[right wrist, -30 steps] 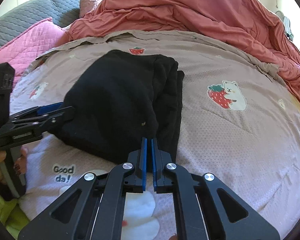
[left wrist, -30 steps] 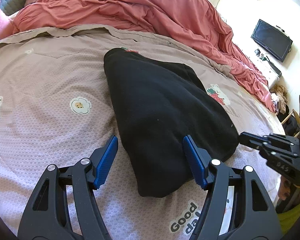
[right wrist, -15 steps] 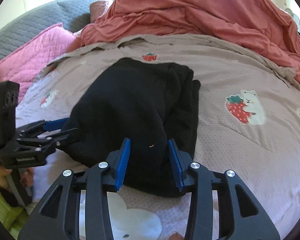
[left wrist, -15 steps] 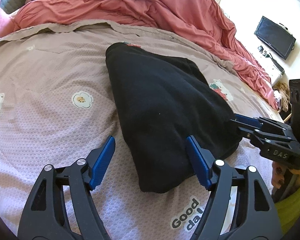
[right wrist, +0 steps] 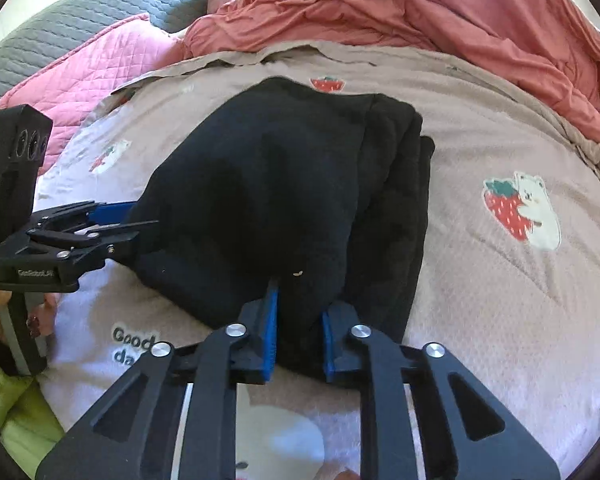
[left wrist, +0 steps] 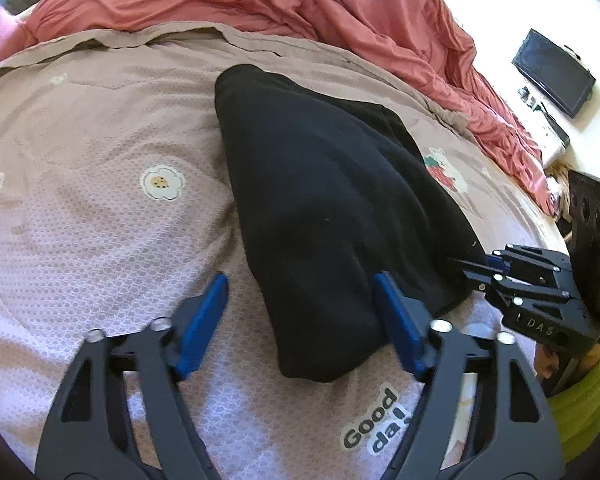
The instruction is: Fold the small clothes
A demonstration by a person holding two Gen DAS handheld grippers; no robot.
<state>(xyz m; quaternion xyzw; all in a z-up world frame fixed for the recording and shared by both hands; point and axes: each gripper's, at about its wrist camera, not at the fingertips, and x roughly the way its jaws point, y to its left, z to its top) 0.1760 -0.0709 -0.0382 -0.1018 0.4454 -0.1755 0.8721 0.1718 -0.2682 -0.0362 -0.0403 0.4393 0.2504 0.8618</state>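
A black garment [left wrist: 332, 200] lies folded in layers on the pinkish printed bedspread [left wrist: 80, 140]; it also shows in the right wrist view [right wrist: 284, 184]. My left gripper [left wrist: 300, 312] is open, its blue fingers either side of the garment's near corner. My right gripper [right wrist: 298, 320] has its jaws partly closed around the garment's near edge, with cloth between the blue pads. The right gripper also shows at the right of the left wrist view [left wrist: 476, 266], at the garment's edge. The left gripper shows at the left of the right wrist view [right wrist: 120, 220].
A rumpled red duvet [left wrist: 300, 4] lies along the far side of the bed. A pink quilted pillow [right wrist: 96, 64] and grey headboard [right wrist: 60, 16] are at the far left. A dark screen [left wrist: 552, 72] hangs on the wall at right.
My right gripper opened, moved forward onto the garment's near edge and is closing around it. My left gripper stayed open at the near corner, shifting slightly forward.
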